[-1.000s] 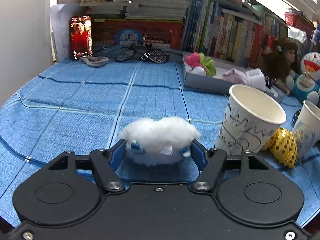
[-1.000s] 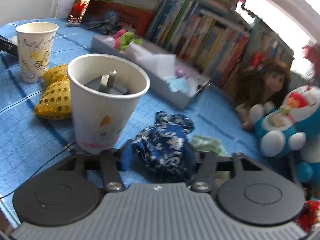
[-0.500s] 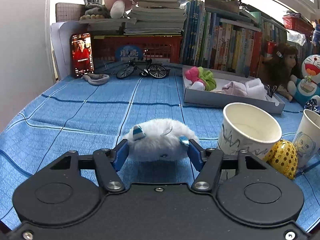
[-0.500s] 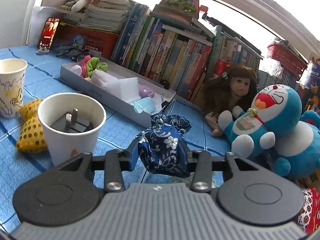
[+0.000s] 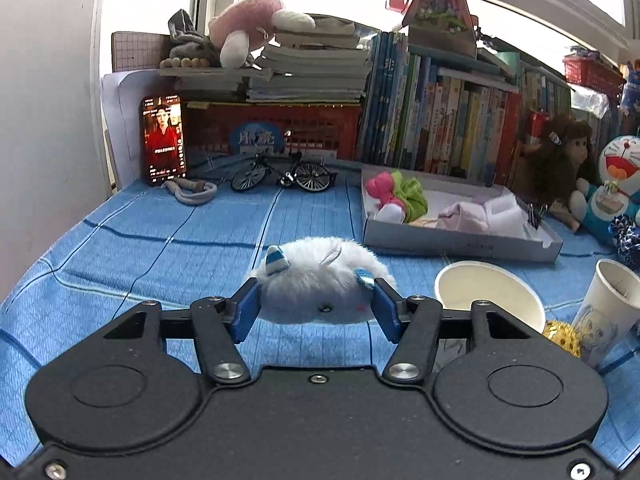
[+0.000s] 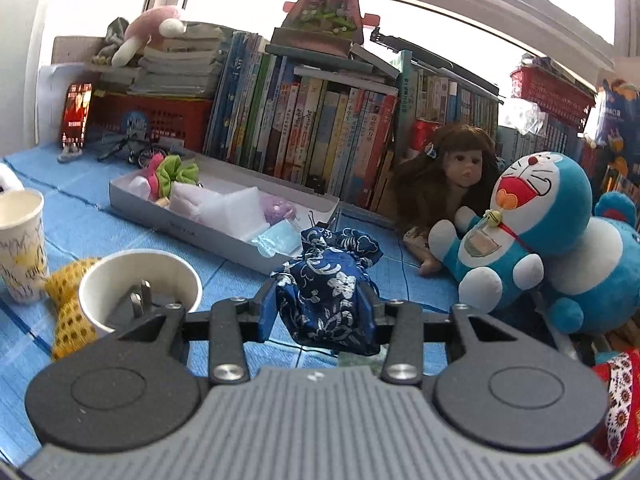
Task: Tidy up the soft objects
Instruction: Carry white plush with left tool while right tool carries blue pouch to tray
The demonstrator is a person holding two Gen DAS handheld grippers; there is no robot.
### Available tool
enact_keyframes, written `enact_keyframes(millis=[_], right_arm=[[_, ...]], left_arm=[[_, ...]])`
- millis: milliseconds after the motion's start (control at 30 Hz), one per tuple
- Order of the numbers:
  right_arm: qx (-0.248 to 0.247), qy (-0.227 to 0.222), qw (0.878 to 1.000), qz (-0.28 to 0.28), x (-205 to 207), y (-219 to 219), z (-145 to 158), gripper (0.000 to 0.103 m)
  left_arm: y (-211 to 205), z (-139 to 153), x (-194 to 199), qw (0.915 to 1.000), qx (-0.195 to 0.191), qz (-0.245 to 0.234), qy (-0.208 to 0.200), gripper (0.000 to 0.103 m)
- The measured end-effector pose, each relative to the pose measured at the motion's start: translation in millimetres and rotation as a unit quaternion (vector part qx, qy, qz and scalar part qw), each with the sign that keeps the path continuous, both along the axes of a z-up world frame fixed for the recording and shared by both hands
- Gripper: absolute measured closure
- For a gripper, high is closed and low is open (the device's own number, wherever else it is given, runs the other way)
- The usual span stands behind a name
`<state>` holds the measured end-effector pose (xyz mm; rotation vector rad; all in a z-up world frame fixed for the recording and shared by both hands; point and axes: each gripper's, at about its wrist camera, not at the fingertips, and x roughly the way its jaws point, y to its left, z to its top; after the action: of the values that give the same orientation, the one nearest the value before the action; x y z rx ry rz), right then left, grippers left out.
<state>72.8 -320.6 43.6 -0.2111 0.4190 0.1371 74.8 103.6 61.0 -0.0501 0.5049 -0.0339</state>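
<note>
Between the blue pads of the left tongs (image 5: 316,308) sits a white plush (image 5: 320,286), fluffy, its long axis running across from pad to pad; the jaws are closing on it, both pads already pressing into its fur, and it looks to hang clear of the blue bench (image 5: 160,248). The right tongs (image 6: 320,312) are clamped on a navy pouch (image 6: 328,280) of flowered cloth, which stands taller than wide and bunches out above the pads. What the coming move seems to turn on is the grey tray (image 5: 460,240) that already holds other soft pieces: from the left tongs it lies ahead and off to the right, well apart, with a paper cup (image 5: 488,292) just to the right of the pads and partly in that path. From the right tongs the tray's near corner (image 6: 256,256) lies just ahead and to the left, close behind the pouch, so the right hand is likely the nearer of the two.
</note>
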Motion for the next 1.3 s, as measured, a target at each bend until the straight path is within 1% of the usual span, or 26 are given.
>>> enact_keyframes(millis=[233, 500, 667, 900, 1000, 1067, 1200, 1300], right_arm=[[0.035, 0.003, 0.999, 0.001, 5.9, -1.0, 11.4, 0.057], [0.055, 0.004, 0.998, 0.015, 17.7, 6.1, 26.3, 0.057], [0.067, 0.007, 0.997, 0.028, 32.8, 13.7, 39.9, 0.057], [0.097, 0.019, 0.994, 0.045, 66.2, 25.6, 60.5, 0.057], [0.111, 0.025, 0.992, 0.051, 81.5, 31.8, 66.6, 0.057], [0.118, 0.030, 0.991, 0.053, 92.7, 36.1, 69.6, 0.057], [0.142, 0.045, 0.988, 0.050, 116.4, 41.0, 75.8, 0.057], [0.156, 0.059, 0.985, 0.043, 135.7, 41.4, 78.0, 0.057]], left_arm=[[0.7, 16.5, 9.9, 0.9999, -0.009, -0.005, -0.012, 0.046], [-10.9, 43.0, 32.1, 0.9991, -0.023, -0.031, -0.017, 0.046], [-26.3, 61.9, 51.2, 0.9980, -0.024, -0.054, -0.023, 0.046], [-59.7, 90.3, 88.2, 0.9955, -0.021, -0.088, -0.028, 0.046], [-74.3, 97.3, 105.1, 0.9940, -0.024, -0.105, -0.022, 0.046], [-84.3, 98.5, 119.6, 0.9922, -0.028, -0.121, -0.006, 0.046], [-97.9, 93.7, 155.1, 0.9902, -0.059, -0.123, 0.030, 0.046], [-104.8, 87.2, 178.4, 0.9890, -0.069, -0.123, 0.044, 0.046]])
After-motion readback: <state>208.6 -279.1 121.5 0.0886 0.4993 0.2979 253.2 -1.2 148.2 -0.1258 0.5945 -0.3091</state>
